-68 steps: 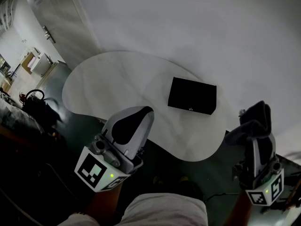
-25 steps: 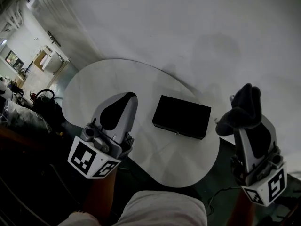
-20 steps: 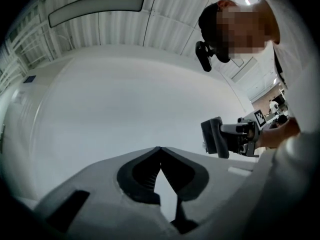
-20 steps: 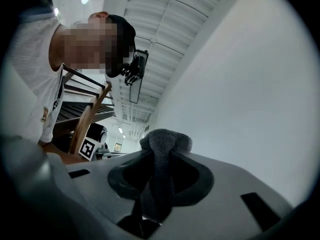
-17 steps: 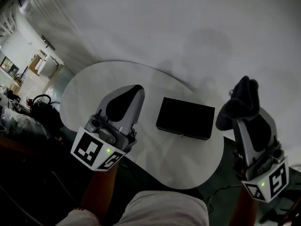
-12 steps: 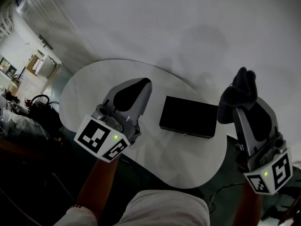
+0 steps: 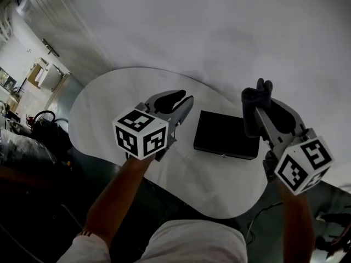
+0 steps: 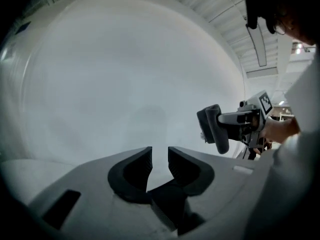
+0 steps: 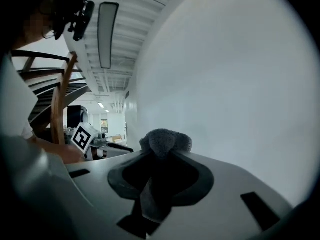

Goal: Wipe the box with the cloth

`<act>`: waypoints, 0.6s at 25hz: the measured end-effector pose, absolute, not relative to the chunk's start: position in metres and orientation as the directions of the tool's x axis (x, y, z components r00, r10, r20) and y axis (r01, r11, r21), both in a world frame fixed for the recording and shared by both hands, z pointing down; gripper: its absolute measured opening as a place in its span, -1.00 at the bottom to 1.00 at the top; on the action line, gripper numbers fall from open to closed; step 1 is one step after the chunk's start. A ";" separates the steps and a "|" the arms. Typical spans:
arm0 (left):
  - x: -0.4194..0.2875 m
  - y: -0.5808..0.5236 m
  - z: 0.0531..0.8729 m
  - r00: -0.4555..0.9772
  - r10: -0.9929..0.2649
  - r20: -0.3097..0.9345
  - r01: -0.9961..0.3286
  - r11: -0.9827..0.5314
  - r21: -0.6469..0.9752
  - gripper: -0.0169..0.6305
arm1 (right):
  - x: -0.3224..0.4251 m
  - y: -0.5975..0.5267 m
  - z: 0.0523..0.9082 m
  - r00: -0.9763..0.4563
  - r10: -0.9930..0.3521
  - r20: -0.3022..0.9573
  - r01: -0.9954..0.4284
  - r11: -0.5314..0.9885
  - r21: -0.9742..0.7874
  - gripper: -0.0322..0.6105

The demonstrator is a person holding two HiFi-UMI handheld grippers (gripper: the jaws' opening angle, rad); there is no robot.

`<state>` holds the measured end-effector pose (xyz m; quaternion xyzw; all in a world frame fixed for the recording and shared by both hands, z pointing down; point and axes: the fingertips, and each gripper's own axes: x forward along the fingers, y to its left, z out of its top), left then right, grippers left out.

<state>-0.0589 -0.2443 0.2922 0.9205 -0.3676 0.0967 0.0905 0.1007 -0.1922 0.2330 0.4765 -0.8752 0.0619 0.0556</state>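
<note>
A flat black box (image 7: pixel 226 138) lies on the right part of the white rounded table (image 7: pixel 104 92). My left gripper (image 7: pixel 187 97) hovers just left of the box and points toward the wall. Its jaws (image 8: pixel 160 159) have just been opening; they stand apart with nothing between them. My right gripper (image 7: pixel 256 107) hangs over the box's right end, shut on a dark grey cloth (image 7: pixel 255 96). The cloth (image 9: pixel 165 141) bulges out past the fingertips of the right gripper (image 9: pixel 162 153). The left gripper view shows the cloth (image 8: pixel 214 129) off to the right.
A plain white wall (image 7: pixel 230 32) rises right behind the table. Dark floor surrounds the table, with a black bag (image 7: pixel 41 119) and room clutter at far left. The person's pale clothing (image 7: pixel 186 243) fills the bottom edge.
Both grippers have swung forward and down toward the box and now point nearly level. The left jaws, shut before, now stand apart. The cloth stays in the right gripper.
</note>
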 end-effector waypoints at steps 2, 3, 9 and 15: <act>-0.057 -0.248 0.318 0.705 -0.637 0.311 -0.699 -0.698 0.156 -0.61 | 0.091 -0.200 0.260 -0.523 -0.817 0.240 -0.851 0.515 -0.101 -0.60; -0.055 -0.250 0.331 0.704 -0.621 0.343 -0.699 -0.690 0.186 -0.58 | 0.086 -0.204 0.273 -0.517 -0.810 0.276 -0.855 0.506 -0.117 -0.60; -0.039 -0.251 0.398 0.703 -0.517 0.489 -0.689 -0.667 0.284 -0.41 | 0.067 -0.224 0.319 -0.492 -0.780 0.386 -0.870 0.459 -0.181 -0.60; -0.034 -0.250 0.448 0.675 -0.446 0.589 -0.706 -0.623 0.337 -0.27 | 0.095 -0.234 0.355 -0.414 -0.752 0.512 -0.910 0.354 -0.216 -0.60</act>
